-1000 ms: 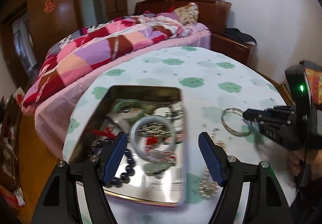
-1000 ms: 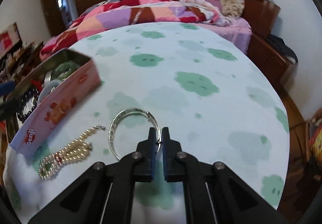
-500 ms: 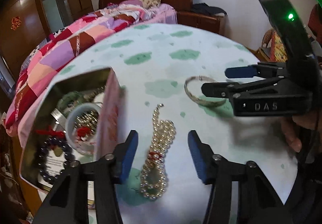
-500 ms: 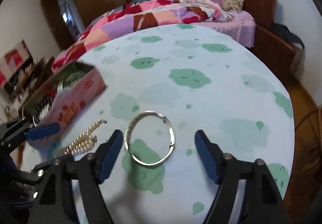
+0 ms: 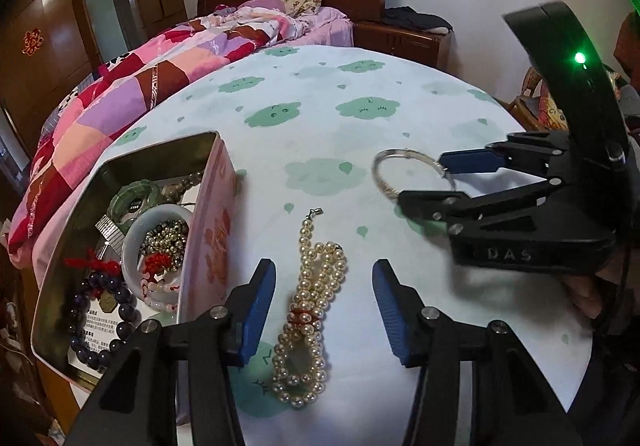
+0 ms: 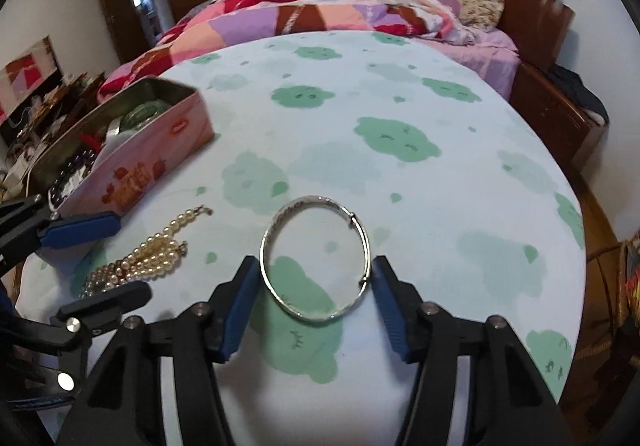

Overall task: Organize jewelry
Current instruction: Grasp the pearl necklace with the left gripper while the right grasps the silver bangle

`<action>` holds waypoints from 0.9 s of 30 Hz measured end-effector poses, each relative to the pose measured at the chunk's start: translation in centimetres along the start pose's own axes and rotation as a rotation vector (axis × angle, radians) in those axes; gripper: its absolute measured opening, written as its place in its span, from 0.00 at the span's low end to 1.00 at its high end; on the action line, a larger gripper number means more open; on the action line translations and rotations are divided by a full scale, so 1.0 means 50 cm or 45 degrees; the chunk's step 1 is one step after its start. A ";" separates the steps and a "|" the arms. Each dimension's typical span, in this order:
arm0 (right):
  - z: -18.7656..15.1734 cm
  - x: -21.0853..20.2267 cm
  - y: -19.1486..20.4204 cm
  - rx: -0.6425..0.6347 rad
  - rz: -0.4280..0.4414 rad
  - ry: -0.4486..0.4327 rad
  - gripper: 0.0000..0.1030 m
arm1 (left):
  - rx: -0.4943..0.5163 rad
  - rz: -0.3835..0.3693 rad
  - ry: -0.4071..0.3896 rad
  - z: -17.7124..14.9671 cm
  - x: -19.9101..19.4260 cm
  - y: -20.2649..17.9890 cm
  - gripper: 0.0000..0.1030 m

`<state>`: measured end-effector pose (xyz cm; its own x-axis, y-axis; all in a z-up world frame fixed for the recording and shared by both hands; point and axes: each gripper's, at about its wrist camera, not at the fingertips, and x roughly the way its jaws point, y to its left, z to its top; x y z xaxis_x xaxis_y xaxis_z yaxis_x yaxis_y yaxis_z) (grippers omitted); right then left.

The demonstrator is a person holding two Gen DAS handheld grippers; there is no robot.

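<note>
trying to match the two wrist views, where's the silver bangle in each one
Left wrist view: the silver bangle lies right of centre on the tablecloth, at the tips of the right gripper.
Right wrist view: the bangle lies at lower centre, between that gripper's blue pads.
Shared landmark: the pearl necklace, lying between bangle and pink tin.

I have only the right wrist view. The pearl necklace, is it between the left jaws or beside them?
Observer: Between them. The left gripper straddles the pearl necklace; neither pad touches it.
Operator: And the tin, what is inside it?
Observer: In the tin, a white bangle rings small gold beads; a dark bead bracelet lies nearer the camera on a printed card.
</note>
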<state>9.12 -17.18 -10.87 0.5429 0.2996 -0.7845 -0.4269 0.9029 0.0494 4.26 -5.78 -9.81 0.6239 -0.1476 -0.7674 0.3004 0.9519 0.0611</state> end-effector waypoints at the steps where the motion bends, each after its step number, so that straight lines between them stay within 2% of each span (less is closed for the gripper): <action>1: -0.003 -0.006 -0.006 0.017 -0.013 -0.013 0.58 | 0.004 -0.001 -0.004 0.001 -0.002 -0.002 0.50; 4: -0.017 -0.019 -0.027 0.056 -0.061 -0.036 0.58 | 0.025 -0.017 0.010 0.002 0.004 -0.012 0.50; 7: -0.020 -0.019 -0.042 0.092 -0.044 -0.035 0.58 | 0.039 -0.023 0.068 -0.002 0.027 -0.022 0.39; 11: -0.017 -0.020 -0.035 0.072 -0.054 -0.042 0.58 | 0.001 -0.005 0.113 0.001 0.046 -0.013 0.38; 13: -0.017 -0.020 -0.037 0.076 -0.048 -0.043 0.58 | -0.035 -0.034 0.114 0.003 0.050 -0.004 0.38; 15: -0.017 -0.019 -0.038 0.078 -0.045 -0.045 0.58 | -0.032 -0.061 0.113 0.005 0.051 -0.005 0.28; 16: -0.018 -0.020 -0.037 0.076 -0.047 -0.046 0.58 | -0.026 -0.075 0.110 0.004 0.049 -0.008 0.20; 19: -0.019 -0.023 -0.034 0.066 -0.046 -0.062 0.58 | 0.002 -0.066 0.107 0.003 0.045 -0.016 0.19; 21: -0.021 -0.028 -0.034 0.067 -0.053 -0.084 0.58 | -0.006 -0.065 0.100 0.001 0.039 -0.012 0.12; 27: -0.020 -0.038 -0.019 0.054 -0.032 -0.127 0.58 | -0.068 -0.083 0.034 0.003 -0.006 0.018 0.12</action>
<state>7.76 -18.92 -10.04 0.6233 0.3037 -0.7206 -0.3821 0.9223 0.0582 4.44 -4.93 -9.41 0.5848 -0.2035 -0.7852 0.3006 0.9535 -0.0233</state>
